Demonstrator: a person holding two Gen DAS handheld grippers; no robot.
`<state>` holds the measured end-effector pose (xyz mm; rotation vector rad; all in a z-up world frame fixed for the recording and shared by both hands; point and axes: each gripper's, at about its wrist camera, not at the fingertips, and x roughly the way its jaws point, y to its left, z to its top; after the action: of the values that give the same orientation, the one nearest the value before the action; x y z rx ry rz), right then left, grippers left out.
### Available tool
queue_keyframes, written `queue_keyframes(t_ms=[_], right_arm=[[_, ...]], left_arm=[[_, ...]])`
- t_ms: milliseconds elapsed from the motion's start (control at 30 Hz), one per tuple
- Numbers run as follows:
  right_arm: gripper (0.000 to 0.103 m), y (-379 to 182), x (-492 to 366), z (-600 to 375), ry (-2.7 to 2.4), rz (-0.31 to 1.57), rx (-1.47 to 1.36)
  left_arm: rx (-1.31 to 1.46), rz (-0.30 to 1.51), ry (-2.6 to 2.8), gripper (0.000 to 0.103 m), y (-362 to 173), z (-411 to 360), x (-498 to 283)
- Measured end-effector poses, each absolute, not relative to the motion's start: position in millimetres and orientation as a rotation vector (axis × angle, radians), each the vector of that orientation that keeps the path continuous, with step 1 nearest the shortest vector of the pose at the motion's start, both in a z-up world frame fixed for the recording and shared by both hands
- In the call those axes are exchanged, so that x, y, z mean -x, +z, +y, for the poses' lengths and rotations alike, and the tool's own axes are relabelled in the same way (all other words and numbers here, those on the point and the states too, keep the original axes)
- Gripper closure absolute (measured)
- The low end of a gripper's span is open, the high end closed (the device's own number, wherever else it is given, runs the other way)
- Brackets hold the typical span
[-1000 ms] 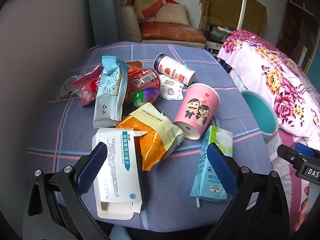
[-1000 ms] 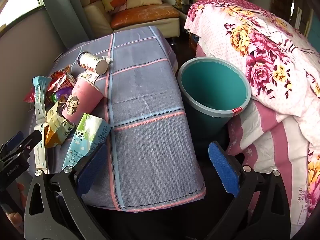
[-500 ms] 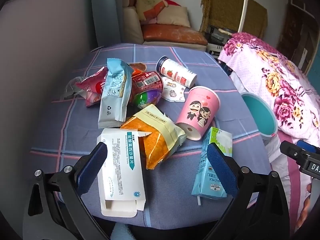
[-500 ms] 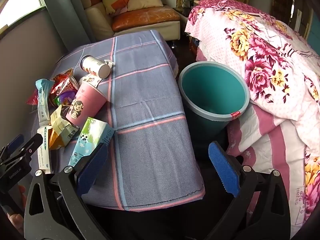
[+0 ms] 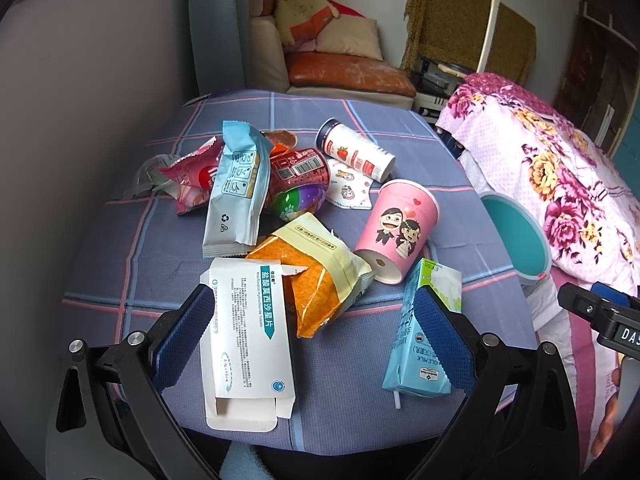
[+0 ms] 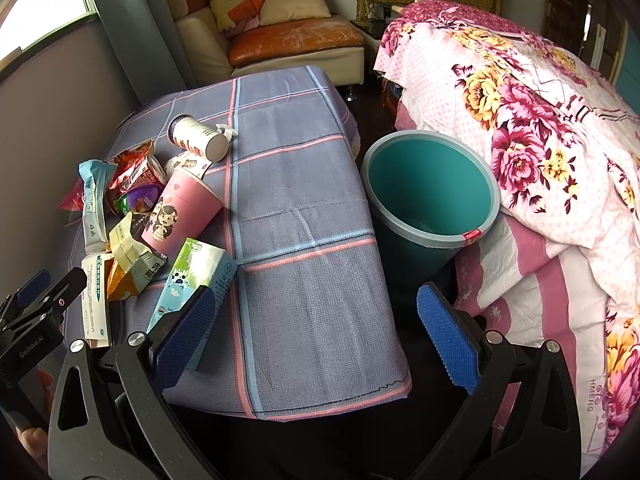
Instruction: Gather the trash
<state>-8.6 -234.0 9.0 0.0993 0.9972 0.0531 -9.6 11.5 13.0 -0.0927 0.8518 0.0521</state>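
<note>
Trash lies on a blue checked table (image 5: 320, 120): a white medicine box (image 5: 248, 332), an orange-yellow snack bag (image 5: 316, 276), a pink paper cup (image 5: 400, 228) on its side, a blue milk carton (image 5: 420, 344), a light blue wrapper (image 5: 236, 188), a red can (image 5: 300, 172) and a white strawberry tube (image 5: 356, 152). A teal bin (image 6: 428, 196) stands right of the table. My left gripper (image 5: 312, 340) is open above the table's front edge, between the box and the carton. My right gripper (image 6: 316, 336) is open and empty over the table's right front part.
A bed with a pink flowered quilt (image 6: 540, 120) lies right of the bin. A sofa with cushions (image 6: 280, 32) stands behind the table. A grey wall (image 5: 80, 80) runs along the table's left side. The right half of the table (image 6: 300, 200) is bare cloth.
Both grippers have moved slightly forward and left, so the trash looks a little nearer. Both stay open. Nothing on the table has moved.
</note>
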Motion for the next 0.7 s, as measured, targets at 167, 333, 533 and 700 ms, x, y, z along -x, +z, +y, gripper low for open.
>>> queue_keyframes(t_ms=[167,333,533,700], right_arm=[[0.006,7.3,8.7,-232.4,0.056,1.001,-0.097],[0.006,6.0,8.7,-232.0,0.056,1.003,-0.1],[0.006,5.2,9.0,-233.2,0.058,1.005,-0.102],[0.006,3.7,8.8,-233.5,0.059,1.01,-0.104]], left_arm=[[0.098,0.855,0.05,0.004,14.4,13.0,12.0],[0.097,0.854,0.05,0.004,14.4,12.9,12.4],[0.099,0.854,0.05,0.004,14.5,13.2,12.0],[0.097,0.855,0.047,0.004,14.8,11.8,14.5]])
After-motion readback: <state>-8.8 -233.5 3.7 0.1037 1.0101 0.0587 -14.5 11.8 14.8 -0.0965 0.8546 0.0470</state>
